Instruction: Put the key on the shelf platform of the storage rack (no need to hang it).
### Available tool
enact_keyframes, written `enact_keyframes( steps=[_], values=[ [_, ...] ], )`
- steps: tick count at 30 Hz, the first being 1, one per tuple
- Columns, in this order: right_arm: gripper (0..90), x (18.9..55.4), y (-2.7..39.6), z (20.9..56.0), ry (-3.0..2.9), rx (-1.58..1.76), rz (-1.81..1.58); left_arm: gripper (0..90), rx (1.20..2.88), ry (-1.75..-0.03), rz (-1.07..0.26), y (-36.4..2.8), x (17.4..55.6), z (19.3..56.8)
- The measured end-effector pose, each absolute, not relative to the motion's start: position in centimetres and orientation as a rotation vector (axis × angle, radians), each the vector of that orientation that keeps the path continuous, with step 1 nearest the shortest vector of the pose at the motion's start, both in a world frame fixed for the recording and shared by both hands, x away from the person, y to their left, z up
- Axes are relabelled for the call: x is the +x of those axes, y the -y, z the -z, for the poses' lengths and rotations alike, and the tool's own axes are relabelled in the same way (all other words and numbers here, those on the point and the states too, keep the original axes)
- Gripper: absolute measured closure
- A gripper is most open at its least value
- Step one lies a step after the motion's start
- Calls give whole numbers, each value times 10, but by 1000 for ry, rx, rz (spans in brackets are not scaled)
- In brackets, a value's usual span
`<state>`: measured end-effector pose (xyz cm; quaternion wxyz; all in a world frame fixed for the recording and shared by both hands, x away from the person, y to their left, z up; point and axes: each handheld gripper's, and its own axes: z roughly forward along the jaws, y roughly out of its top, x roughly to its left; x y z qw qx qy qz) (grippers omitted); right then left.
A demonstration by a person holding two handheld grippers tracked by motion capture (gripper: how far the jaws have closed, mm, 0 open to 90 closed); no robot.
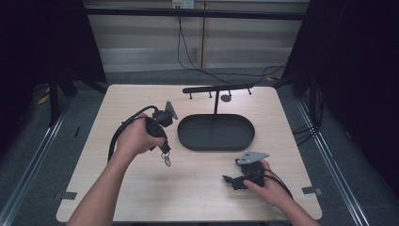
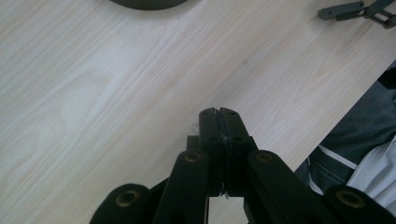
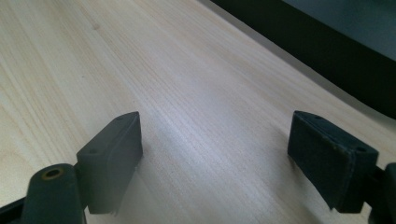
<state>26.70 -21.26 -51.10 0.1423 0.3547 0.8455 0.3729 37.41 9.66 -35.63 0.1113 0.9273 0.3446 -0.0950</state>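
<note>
- Pale wooden table (image 1: 141, 188) stands in a dark room with black curtains at both sides and cables on the floor behind.
- At the left, we hold the left gripper (image 1: 165, 151) above the table, jaws pointing down; in the left gripper view its two black jaws are pressed together on a thin piece.
- From these jaws hangs a small silver metal clasp with a ring (image 1: 166, 161), just above the wood and near the left end of the tray.
- In the middle sits a black oval metal tray (image 1: 188, 141) with a thin black post and a black hook bar (image 1: 219, 88) above it; we judge the clasp belongs on one hook.
- At the right, the right gripper (image 1: 227, 181) rests low near the table, jaws wide apart, gripping nothing.
- We think the hold is very thin, so the clasp could slip out during lifting, or swing and miss the small hook.
</note>
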Motion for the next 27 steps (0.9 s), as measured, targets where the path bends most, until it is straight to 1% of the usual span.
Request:
enact_keyframes(
  steps=[9,27],
  values=[
    [174,267,213,511,-2442,1025,-1076,892,2711,-1008,292,-91,382,353],
    [173,267,213,511,-2442,1025,-1077,891,2705,-989,281,-67,401,330]
  ],
)
